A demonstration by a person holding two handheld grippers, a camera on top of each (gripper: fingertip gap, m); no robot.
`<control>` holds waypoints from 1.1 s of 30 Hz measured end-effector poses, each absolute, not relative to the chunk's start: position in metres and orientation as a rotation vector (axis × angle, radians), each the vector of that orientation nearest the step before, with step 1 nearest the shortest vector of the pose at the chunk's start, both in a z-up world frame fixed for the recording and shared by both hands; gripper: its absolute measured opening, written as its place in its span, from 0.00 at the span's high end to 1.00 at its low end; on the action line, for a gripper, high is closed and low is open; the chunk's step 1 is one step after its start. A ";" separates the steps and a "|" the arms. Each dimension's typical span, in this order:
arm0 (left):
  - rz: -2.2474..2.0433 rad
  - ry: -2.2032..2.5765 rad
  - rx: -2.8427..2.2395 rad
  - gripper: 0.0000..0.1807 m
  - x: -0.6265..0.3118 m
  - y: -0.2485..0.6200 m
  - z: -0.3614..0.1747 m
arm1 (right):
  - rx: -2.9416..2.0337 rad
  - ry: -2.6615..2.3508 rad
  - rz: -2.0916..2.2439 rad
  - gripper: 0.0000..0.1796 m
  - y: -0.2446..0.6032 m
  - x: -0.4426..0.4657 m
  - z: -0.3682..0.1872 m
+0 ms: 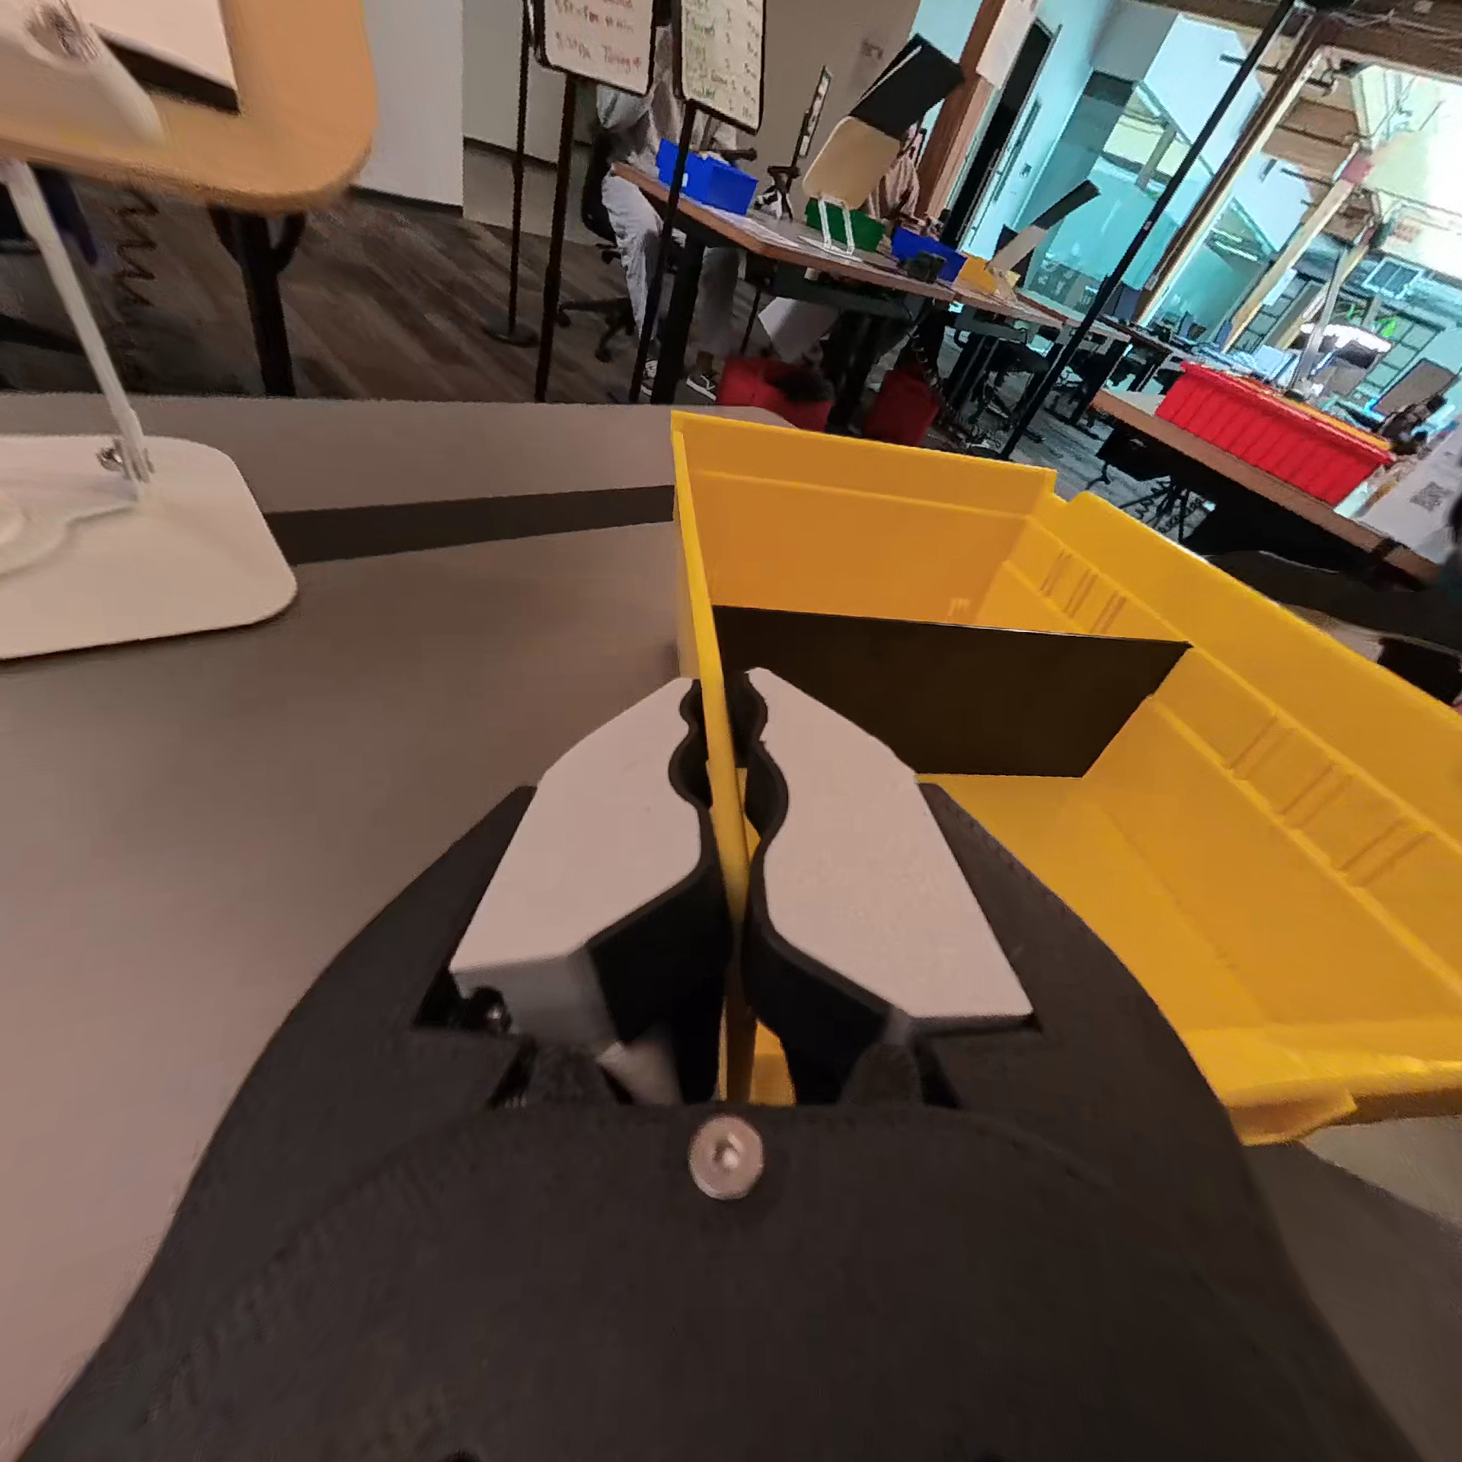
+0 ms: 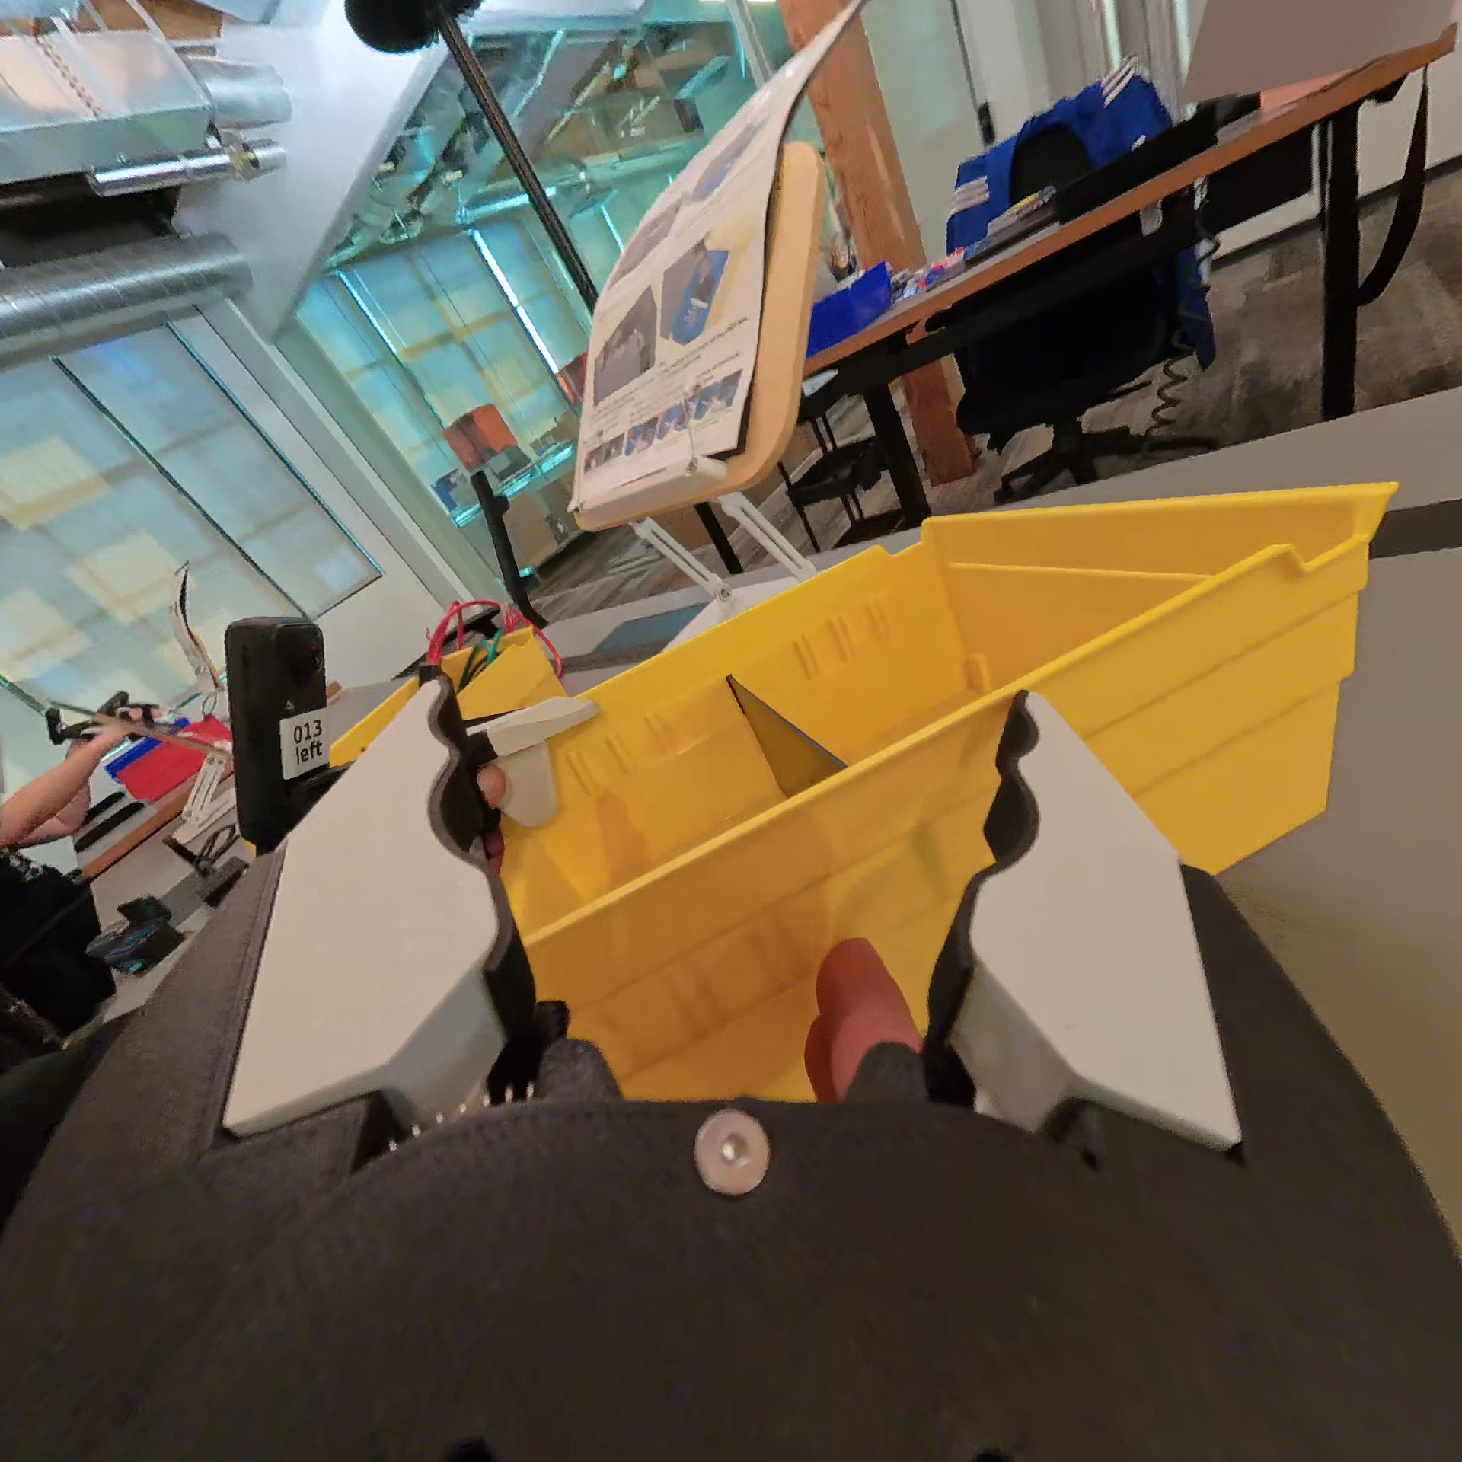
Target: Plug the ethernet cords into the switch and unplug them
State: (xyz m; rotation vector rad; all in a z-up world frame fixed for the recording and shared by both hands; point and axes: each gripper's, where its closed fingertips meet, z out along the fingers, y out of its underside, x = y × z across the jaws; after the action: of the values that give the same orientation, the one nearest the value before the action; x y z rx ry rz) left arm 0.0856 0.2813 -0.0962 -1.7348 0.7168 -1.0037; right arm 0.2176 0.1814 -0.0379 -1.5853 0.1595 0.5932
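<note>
Left gripper (image 1: 724,712) clamped on yellow bin (image 1: 989,546) side wall, right gripper (image 2: 732,759) wide, empty above it.

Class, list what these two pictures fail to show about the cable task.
- Both views: no switch or cords visible anywhere.
- Left wrist view: the yellow bin floor behind the black divider is hidden.
- Right wrist view: the bin's near wall hides its floor; the left gripper is half hidden by the right gripper.
</note>
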 end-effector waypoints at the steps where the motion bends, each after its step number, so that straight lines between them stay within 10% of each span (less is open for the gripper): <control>1: -1.008 0.712 -1.747 0.99 0.092 0.281 -0.101 | -1.605 0.154 0.606 0.28 0.184 0.226 -0.042; 21: -1.475 0.853 -1.714 0.64 0.185 0.207 -0.097 | -1.880 0.033 0.362 0.38 0.235 0.356 -0.103; 33: -0.208 0.597 -1.749 0.65 -0.183 0.345 -0.030 | -2.085 -0.222 -0.166 0.56 0.224 0.364 -0.140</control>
State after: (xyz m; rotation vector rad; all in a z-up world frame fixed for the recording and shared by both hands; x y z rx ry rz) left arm -0.1827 0.3449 -0.0300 -1.7488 0.5969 -0.2082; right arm 0.3644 0.2236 -0.1398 -2.0846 -0.2217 -0.1663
